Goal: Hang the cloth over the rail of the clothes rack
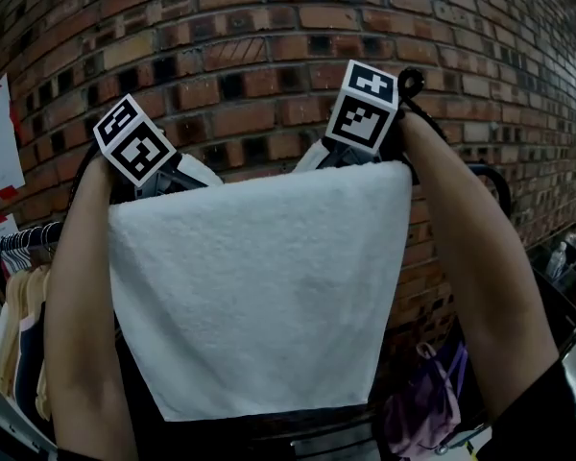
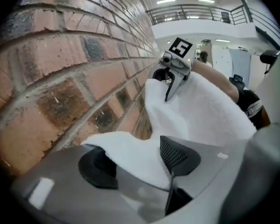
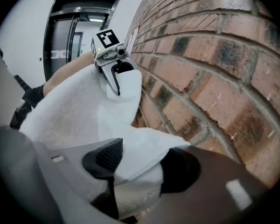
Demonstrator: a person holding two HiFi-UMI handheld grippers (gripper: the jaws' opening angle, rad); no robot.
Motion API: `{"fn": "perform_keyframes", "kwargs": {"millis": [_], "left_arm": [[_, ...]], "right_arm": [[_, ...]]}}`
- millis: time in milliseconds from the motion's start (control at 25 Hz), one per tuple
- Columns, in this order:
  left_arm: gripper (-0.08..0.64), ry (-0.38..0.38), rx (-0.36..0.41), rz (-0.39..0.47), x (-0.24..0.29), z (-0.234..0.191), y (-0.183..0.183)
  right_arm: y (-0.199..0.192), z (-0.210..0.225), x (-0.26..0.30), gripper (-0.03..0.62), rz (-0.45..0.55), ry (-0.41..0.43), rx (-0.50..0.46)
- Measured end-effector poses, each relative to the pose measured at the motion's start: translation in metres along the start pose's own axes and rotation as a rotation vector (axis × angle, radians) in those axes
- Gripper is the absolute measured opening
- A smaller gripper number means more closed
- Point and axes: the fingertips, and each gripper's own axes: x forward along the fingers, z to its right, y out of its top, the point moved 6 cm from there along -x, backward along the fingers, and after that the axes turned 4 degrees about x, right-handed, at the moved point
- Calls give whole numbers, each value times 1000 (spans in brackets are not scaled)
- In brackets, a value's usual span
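Tongs first: the left tongs stand parted, and one top corner of the white cloth lies loosely across the gap between the pads, not pinched. The right tongs stand wide in the same way, with the other top corner between their pads and neither pad pressing on it. Both point downward, toward the brick wall on the far side.

Outward from there, the cloth's upper fold runs from left to right between the two tongs, parallel to the wall and just near of it. The near panel hangs flat toward the person with its lower edge level. In each gripper view a smaller flap appears to fall on the far side. The rail is hidden under the fold, so only the way the cloth hangs suggests it is draped over it. A dark curved bar shows just right of the cloth's right corner. It may be the rack's end, but that is not certain.

What matters for the next move is that each corner sits inside its own tongs, and neither hand is nearer than the other. I judge the next move to be drawing both tongs up and nearward off the fold, evenly. That way no pad catches a corner and slides the cloth along its long axis.
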Motion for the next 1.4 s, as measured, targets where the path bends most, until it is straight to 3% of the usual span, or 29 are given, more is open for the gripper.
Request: {"fn": "perform_keyframes", "kwargs": {"millis": [120,200,280,400,480,600,640,720,880,960,1080,1160,1280,1360,1400], "left_arm": [[276,-18,-25,37,-4,-3,1],[276,17,-30,39,-9,-8,0],[278,49,-5,-39,-7,-9,-4],[303,91,84,-213,3,-9,-10],[304,110,150,-325,6,-8,-11],[304,90,162,-356,0,-5,-9],[302,80,149,-370,-2,-4,-11],[296,86,161,-449,-4,-5,-20],[287,179,331,-593,-5,-11,-32],[287,190,369,-537,-7,-11,-28],[299,144,272,-391,-12,-6,-19],[324,161,247,-403,-20,-8,-23],[387,233,224,-450,-34,-18,-35],[388,294,263,-494,-43,-25,-43],[387,321,281,-471,-47,-28,-42]], "right_arm": [[7,-1,-5,242,40,9,6],[2,2,-3,242,-37,-43,-19],[-6,5,5,242,-170,-106,-78],[-4,4,14,242,-228,-117,-136],[3,2,10,242,-190,-96,-150],[22,-1,-9,242,-23,-63,-98],[22,1,-13,242,-41,-85,-94],[13,7,-15,242,-182,-171,-144],[4,11,-13,241,-270,-255,-224],[3,10,-9,242,-265,-277,-261],[5,4,-1,242,-264,-295,-315],[6,0,9,241,-294,-302,-356],[1,-3,21,242,-299,-276,-337],[0,-2,21,242,-287,-276,-328],[1,-2,21,242,-280,-280,-332]]}}
